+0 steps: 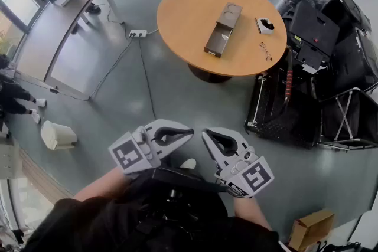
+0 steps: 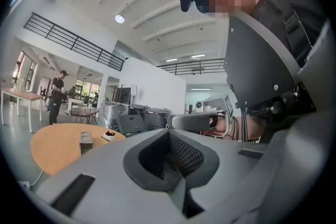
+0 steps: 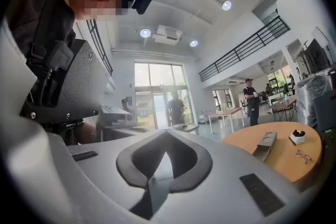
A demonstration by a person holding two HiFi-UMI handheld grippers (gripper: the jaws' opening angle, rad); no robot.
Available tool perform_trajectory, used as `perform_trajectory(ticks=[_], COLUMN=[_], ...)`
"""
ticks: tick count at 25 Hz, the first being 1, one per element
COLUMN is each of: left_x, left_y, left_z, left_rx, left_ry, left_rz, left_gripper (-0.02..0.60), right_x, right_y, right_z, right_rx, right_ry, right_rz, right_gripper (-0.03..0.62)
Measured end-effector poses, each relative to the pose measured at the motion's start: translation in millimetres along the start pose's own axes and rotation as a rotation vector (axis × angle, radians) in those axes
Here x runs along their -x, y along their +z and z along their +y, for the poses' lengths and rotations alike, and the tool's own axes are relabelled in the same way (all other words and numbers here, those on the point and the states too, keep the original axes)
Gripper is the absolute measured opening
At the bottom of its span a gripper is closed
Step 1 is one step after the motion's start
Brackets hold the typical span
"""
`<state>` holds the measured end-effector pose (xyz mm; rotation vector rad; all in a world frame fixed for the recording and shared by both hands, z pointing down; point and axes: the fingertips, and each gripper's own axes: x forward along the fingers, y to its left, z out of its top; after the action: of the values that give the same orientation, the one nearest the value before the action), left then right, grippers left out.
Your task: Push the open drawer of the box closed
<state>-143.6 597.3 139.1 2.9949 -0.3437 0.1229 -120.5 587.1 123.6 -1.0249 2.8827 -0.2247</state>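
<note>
The brown box [image 1: 229, 13] lies on the round wooden table [image 1: 183, 15], its drawer [image 1: 217, 43] pulled out toward me. It also shows small in the left gripper view [image 2: 85, 140] and in the right gripper view [image 3: 265, 145]. Both grippers are held close to my body, far from the table. My left gripper [image 1: 190, 131] is shut with nothing in it, its jaws meeting in its own view [image 2: 169, 131]. My right gripper [image 1: 205, 134] is shut and empty too, and its own view [image 3: 167, 131] shows the same. Their tips point toward each other, almost touching.
A small white dish [image 1: 265, 25] and a pair of glasses [image 1: 265, 51] lie on the table right of the box. Black cases and racks [image 1: 313, 32] crowd the right side. A power strip [image 1: 137, 33] with cable, a white bin [image 1: 58, 135] and a cardboard box [image 1: 310, 228] sit on the floor.
</note>
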Motion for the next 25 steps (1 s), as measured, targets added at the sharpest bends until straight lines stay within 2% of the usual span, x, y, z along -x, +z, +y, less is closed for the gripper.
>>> perform_trajectory(ticks=[9, 17, 25], left_x=[-17, -28, -25], left_y=[-3, 7, 22], left_z=[64, 154, 249], left_rx=[-0.001, -0.026, -0.016], left_ry=[-0.044, -0.137, -0.207], left_rz=[-0.008, -0.004, -0.007], left_gripper=[0.032, 0.032, 0.032], right_x=[-40, -108, -182], right_y=[-8, -5, 1], right_z=[-52, -112, -170], right_rx=[-0.004, -0.019, -0.035], right_ry=[-0.039, -0.114, -0.209], right_rz=[0.013, 0.032, 0.04], right_gripper=[0.008, 0.008, 0.008])
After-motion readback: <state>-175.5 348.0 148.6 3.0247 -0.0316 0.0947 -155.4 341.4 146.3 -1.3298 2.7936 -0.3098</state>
